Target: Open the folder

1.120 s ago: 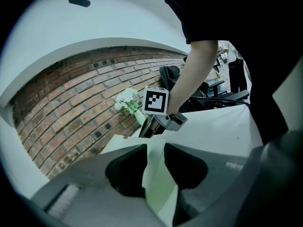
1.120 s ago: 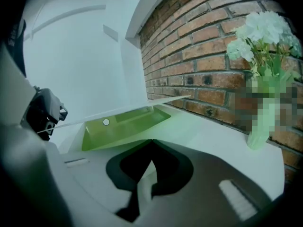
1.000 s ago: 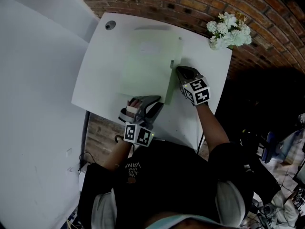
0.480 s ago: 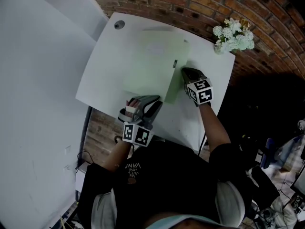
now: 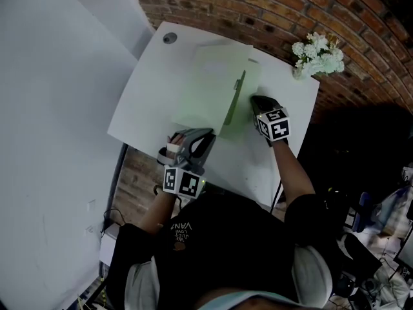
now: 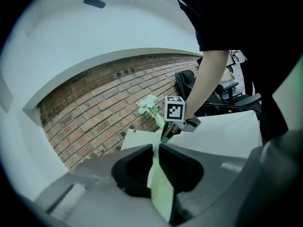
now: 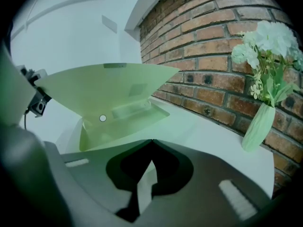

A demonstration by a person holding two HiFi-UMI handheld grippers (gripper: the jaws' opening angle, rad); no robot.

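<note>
Close to the body, at the near edge of the tabletop [image 5: 145, 108], pinches the front cover [image 7: 109, 86] of the green folder [image 5: 216, 86] edge-on in the left tool [image 5: 206, 135], having just been narrowing the jaws onto that thin sheet; points that tool a little below level, forearm reaching in from the near side; looks, as a judgement, part done: cover lifted off the back leaf and standing at a slant, yet to be swung over and laid flat; further out, sets the right tool [image 5: 255, 101] at the folder's right margin, touching or just beside, cannot tell which; keeps those jaws pressed together with nothing between them, angled down at the tabletop, arm stretched forward; leaves the vase of white flowers [image 5: 315, 49] by the brick wall [image 5: 258, 8] well apart.
</note>
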